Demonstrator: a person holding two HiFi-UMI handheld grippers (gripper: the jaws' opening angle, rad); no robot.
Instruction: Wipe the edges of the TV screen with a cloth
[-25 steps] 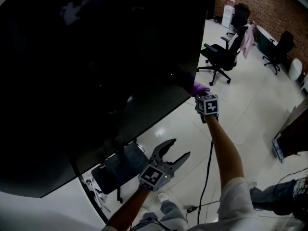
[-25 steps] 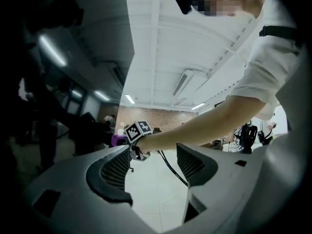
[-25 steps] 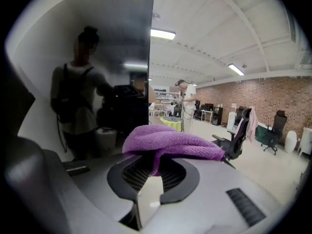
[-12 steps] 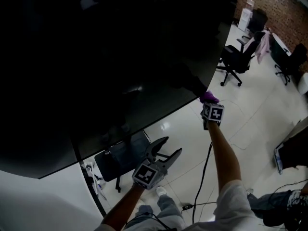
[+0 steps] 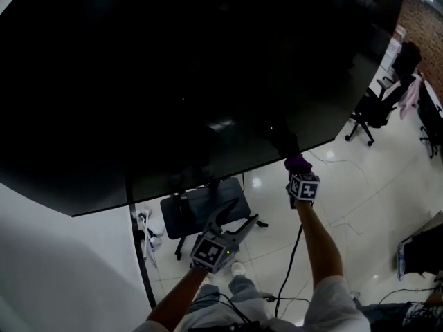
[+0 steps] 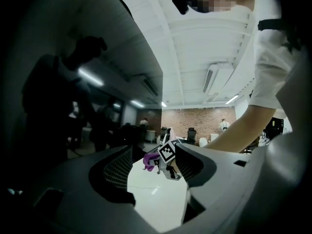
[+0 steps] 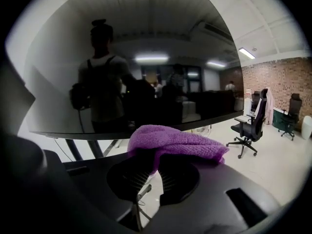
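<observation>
The big dark TV screen (image 5: 194, 75) fills the upper head view, its bottom edge slanting up to the right. A purple cloth (image 5: 298, 162) presses against that bottom edge, and my right gripper (image 5: 298, 167) is shut on it. In the right gripper view the cloth (image 7: 178, 143) drapes over both jaws, just below the TV screen (image 7: 146, 96) with its reflections. My left gripper (image 5: 243, 213) hangs lower and to the left, open with nothing in it. In the left gripper view my left gripper (image 6: 156, 167) looks past the TV screen (image 6: 73, 106) toward the cloth (image 6: 148, 161).
Below the TV stands its black base shelf (image 5: 201, 206) on a thin pole (image 5: 142, 268). Cables (image 5: 291, 268) lie on the white tiled floor. Office chairs (image 5: 377, 109) stand at the right near a brick wall. A white wall (image 5: 55, 268) lies at the left.
My right gripper has slid the cloth leftward along the TV's bottom edge, away from its right corner. The head view has swung that way too. The left gripper stays open.
</observation>
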